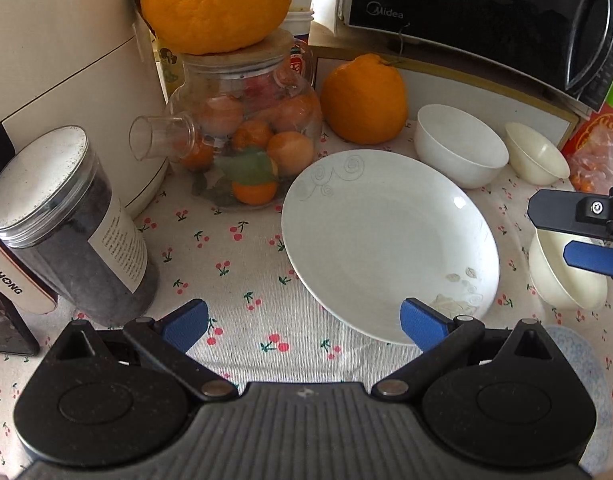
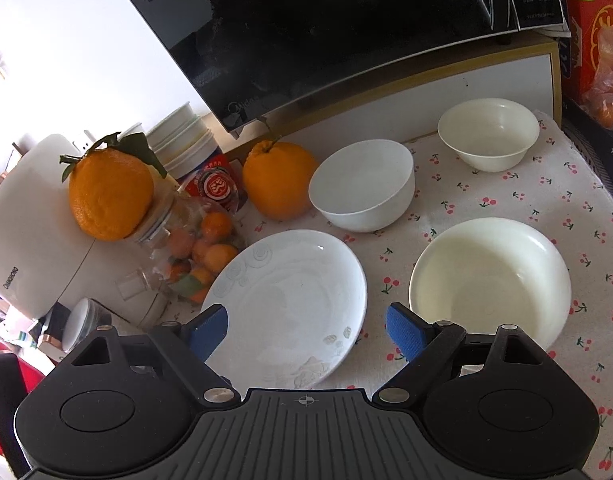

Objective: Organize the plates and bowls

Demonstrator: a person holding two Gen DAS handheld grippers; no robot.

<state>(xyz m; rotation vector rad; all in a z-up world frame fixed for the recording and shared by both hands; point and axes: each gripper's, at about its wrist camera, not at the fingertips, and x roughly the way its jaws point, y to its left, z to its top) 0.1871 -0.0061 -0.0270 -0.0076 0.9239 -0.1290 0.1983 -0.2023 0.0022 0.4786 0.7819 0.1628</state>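
Note:
A white plate (image 1: 390,240) with a faint swirl pattern lies on the cherry-print cloth; it also shows in the right wrist view (image 2: 290,300). A white bowl (image 1: 460,144) (image 2: 362,184) stands behind it. A small cream bowl (image 1: 536,158) (image 2: 488,134) stands at the back right. A large cream bowl (image 2: 490,284) (image 1: 562,280) stands right of the plate. My left gripper (image 1: 304,320) is open and empty, just in front of the plate's near edge. My right gripper (image 2: 306,330) is open and empty above the plate's near rim, its right finger beside the large cream bowl; it also shows at the right edge of the left wrist view (image 1: 578,228).
A glass jar of small oranges (image 1: 246,144) with a big orange (image 1: 214,4) on its lid stands left of the plate. A second orange (image 1: 364,100), a dark canister (image 1: 66,228), a white appliance (image 1: 58,60) and a microwave (image 1: 486,12) on a shelf crowd the back.

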